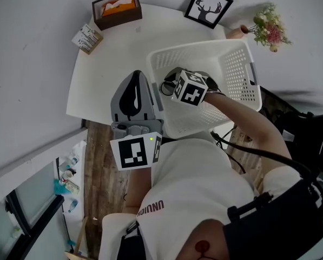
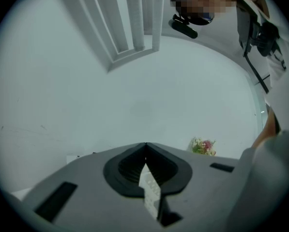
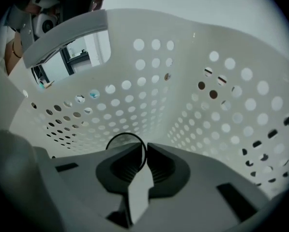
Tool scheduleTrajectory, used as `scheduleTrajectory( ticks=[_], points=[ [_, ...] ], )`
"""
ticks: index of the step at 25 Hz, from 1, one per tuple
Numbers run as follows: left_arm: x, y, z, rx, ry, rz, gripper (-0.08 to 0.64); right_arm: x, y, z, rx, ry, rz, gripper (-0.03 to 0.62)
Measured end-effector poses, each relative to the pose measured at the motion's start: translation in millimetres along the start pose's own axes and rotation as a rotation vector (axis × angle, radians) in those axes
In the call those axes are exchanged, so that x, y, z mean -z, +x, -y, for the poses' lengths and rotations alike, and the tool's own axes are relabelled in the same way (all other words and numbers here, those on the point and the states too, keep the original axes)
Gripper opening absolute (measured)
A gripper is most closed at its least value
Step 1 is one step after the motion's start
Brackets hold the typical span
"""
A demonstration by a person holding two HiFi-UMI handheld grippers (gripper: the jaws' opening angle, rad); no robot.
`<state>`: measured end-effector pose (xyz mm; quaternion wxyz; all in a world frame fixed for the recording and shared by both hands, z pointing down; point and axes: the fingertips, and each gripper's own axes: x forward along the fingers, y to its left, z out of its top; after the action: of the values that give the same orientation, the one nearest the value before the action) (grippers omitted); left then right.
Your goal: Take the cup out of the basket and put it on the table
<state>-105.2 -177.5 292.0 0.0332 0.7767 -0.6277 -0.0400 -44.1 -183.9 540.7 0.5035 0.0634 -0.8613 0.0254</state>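
My right gripper [image 3: 145, 147] is down inside the white basket [image 1: 239, 75], which sits on the right side of the round white table [image 1: 110, 64]. In the right gripper view its fingers are drawn in to a narrow gap, with the thin dark rim of the cup [image 3: 125, 141] pinched between them. The rest of that rim loops out to the left of the fingertips. The basket's perforated walls rise all around.

From the head view, the cup [image 1: 167, 86] shows as a dark ring in the near-left part of the basket, just left of the gripper's marker cube. It is inside the basket walls, not on the table. I cannot tell whether its base rests on the basket floor or is raised off it.

My left gripper [image 2: 145, 145] hangs over the near part of the table, just beside the basket's left wall, pointing toward the far side. In the left gripper view its fingers are pressed together with nothing between them. They face a plain pale wall [image 2: 134, 95].

At the far edge of the table stands a brown tissue box [image 1: 117, 8]. A small printed packet [image 1: 87, 37] lies to its left at the table's rim. A framed deer picture [image 1: 208, 5] leans at the far right. A bunch of pink and white flowers [image 1: 269, 27] lies beyond the basket's far-right corner, and it also shows small above the left gripper's body in that gripper's view.
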Motion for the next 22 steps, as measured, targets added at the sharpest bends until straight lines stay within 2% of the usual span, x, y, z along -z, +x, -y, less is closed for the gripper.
scheduleTrajectory(
  ticks=[5, 11, 22],
  points=[
    [-2.9, -3.9, 1.9, -0.002, 0.009, 0.01, 0.012, -5.7, -9.1, 2.8, 0.023, 0.001, 0.015, 0.046],
    [-7.8, -8.3, 4.3, -0.006, 0.021, 0.02, 0.012, -15.3, -20.0, 5.6, 0.075, -0.056, 0.033, 0.046],
    [-13.1, -13.3, 11.3, -0.002, 0.046, 0.02, 0.012, -27.1, -40.9, 8.8, 0.123, -0.051, 0.084, 0.046]
  ],
)
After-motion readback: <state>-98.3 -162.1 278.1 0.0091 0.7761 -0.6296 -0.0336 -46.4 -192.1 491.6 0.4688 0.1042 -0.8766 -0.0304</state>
